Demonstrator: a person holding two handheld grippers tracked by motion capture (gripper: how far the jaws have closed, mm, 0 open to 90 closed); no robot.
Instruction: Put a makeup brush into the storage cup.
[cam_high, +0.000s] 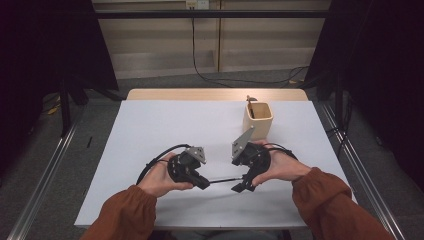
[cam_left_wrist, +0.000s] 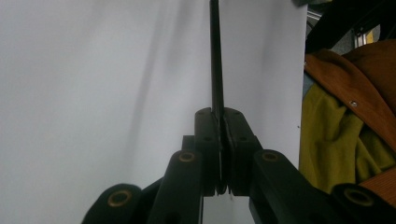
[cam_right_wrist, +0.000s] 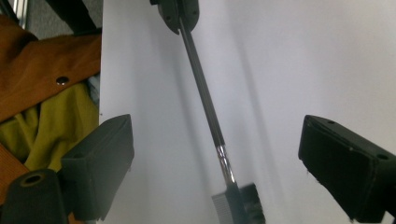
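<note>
A slim brush (cam_high: 225, 180) with a black handle, a metal ferrule and a small comb-like head (cam_right_wrist: 238, 205) hangs level just above the white table (cam_high: 150, 130). My left gripper (cam_high: 204, 183) is shut on the handle end. In the left gripper view the handle (cam_left_wrist: 215, 56) runs straight up from the closed jaws (cam_left_wrist: 222, 116). My right gripper (cam_high: 241, 184) stands open, its jaws spread wide on either side of the brush's head end (cam_right_wrist: 217, 140) without touching it. The left gripper (cam_right_wrist: 178, 11) also appears at the top of the right gripper view.
A square wooden cup (cam_high: 257, 120) with a dark tool standing in it sits just behind the right hand. Rust-coloured sleeves (cam_high: 325, 200) come in at the table's front edge. Metal rails run along both sides of the table.
</note>
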